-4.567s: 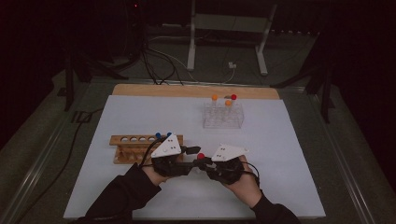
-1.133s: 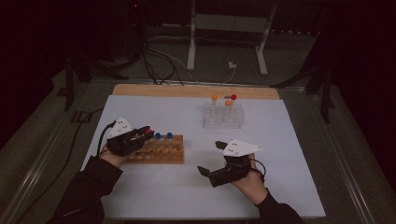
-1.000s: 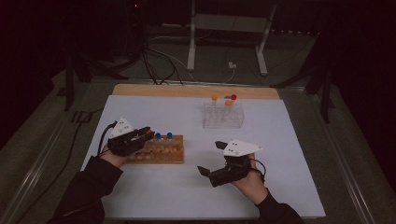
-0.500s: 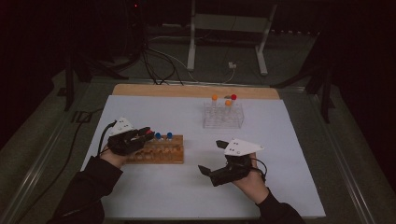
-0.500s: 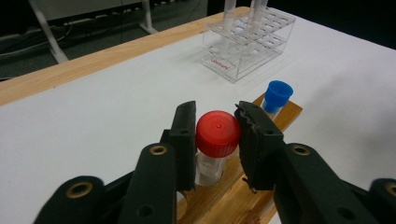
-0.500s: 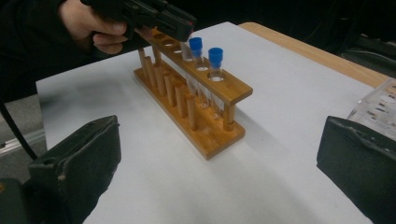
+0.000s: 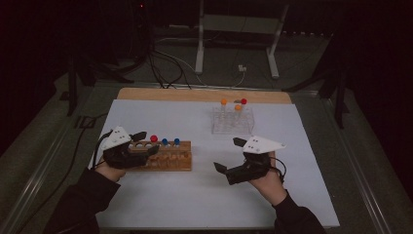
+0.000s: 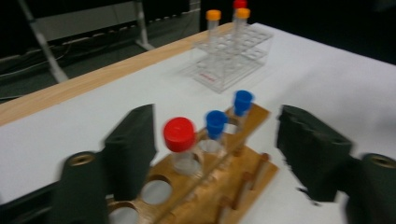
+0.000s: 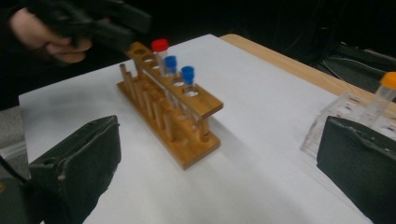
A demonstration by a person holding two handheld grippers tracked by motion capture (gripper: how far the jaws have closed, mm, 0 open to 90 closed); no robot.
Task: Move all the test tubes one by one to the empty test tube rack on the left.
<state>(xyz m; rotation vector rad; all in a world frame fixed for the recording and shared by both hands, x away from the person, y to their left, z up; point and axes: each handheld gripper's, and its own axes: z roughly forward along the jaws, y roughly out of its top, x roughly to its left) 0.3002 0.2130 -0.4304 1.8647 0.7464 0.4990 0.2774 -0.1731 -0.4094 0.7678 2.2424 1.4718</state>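
Observation:
A wooden rack (image 7: 168,157) lies at the left of the white mat, holding a red-capped tube (image 7: 154,139) and two blue-capped tubes (image 7: 164,142). My left gripper (image 7: 147,143) sits at the rack's left end. Its jaws have just been opening and now stand on either side of the red-capped tube (image 8: 180,135) without touching it. The left gripper (image 8: 215,140) looks along the rack (image 8: 219,186). My right gripper (image 7: 229,154) hovers open over the bare mat to the right of the rack, nothing between its jaws. The right gripper (image 9: 222,158) faces the rack (image 9: 173,121).
A clear plastic rack (image 7: 233,119) with two orange-capped tubes and a red-capped one stands at the back of the mat. A wooden strip (image 7: 204,94) runs along the table's far edge. Cables and a metal stand lie on the floor beyond.
The left gripper's jaws have opened off the red-capped tube, which now stands uncovered in the wooden rack. The left hand has drawn back slightly. The right gripper has stayed in place.

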